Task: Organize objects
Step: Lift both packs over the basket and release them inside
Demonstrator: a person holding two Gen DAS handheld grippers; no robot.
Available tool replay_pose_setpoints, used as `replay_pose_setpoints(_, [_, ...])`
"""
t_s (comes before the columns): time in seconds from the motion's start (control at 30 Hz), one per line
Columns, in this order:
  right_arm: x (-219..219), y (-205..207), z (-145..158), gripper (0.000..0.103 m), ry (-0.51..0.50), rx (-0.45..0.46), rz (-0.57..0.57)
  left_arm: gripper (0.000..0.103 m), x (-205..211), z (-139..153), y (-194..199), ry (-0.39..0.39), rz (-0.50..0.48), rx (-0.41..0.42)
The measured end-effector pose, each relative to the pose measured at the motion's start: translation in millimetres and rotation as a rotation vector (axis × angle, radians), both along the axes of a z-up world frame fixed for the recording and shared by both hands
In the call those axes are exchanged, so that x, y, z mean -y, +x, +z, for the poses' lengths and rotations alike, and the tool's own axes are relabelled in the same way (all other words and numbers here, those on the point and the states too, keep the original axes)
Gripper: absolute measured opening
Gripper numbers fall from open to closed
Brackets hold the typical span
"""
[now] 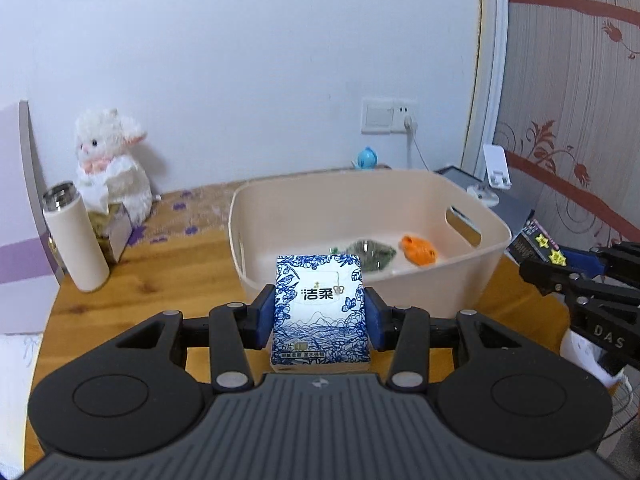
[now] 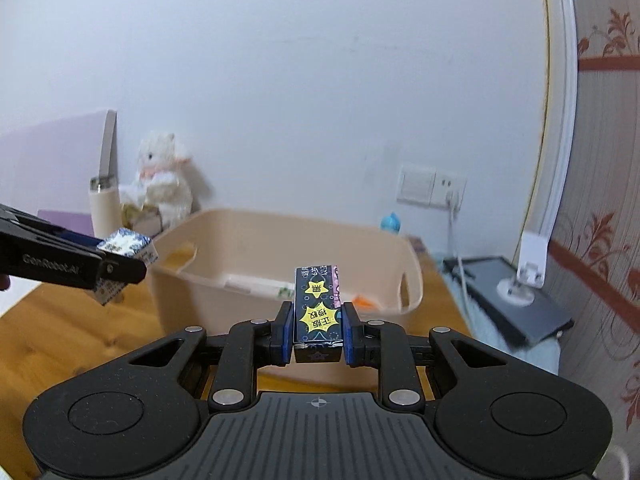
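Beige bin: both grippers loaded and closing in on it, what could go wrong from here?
1. The left gripper holds the tissue pack low, near the beige bin front wall; it may clip the rim.
2. The right gripper with the black box comes in beside it; the two could collide over the opening.
3. Dropped items may land on the orange toy or the green toy already inside.
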State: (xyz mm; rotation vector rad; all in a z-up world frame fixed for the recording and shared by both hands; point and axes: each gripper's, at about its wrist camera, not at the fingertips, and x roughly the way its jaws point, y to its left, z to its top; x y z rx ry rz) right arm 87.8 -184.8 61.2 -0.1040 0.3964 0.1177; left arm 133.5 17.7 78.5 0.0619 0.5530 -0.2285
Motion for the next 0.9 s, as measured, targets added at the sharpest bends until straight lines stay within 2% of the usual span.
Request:
replay_pose_setpoints(0.3, [3,33,26,0.022,-0.017,0.061,-0.03,0.048,16,26,31,0.006,-0.038,0.053])
replay_pose_setpoints(0.5, [0,65,29,0.022,-0.008,0.06,-0.032,0.048,29,30,69,0.032,-0.052,0.044])
replay_pose_setpoints(0.73, [-5,105,12,0.022,-0.029,0.008,-0.053,0.048,47,3,126,0.092,-0.011,-0.043])
replay_pose_setpoints(0.9, [-4,129,-9,0.022,-0.033,-0.071,-0.077,0.048,54,-26,160,0.133,0.018,-0.149])
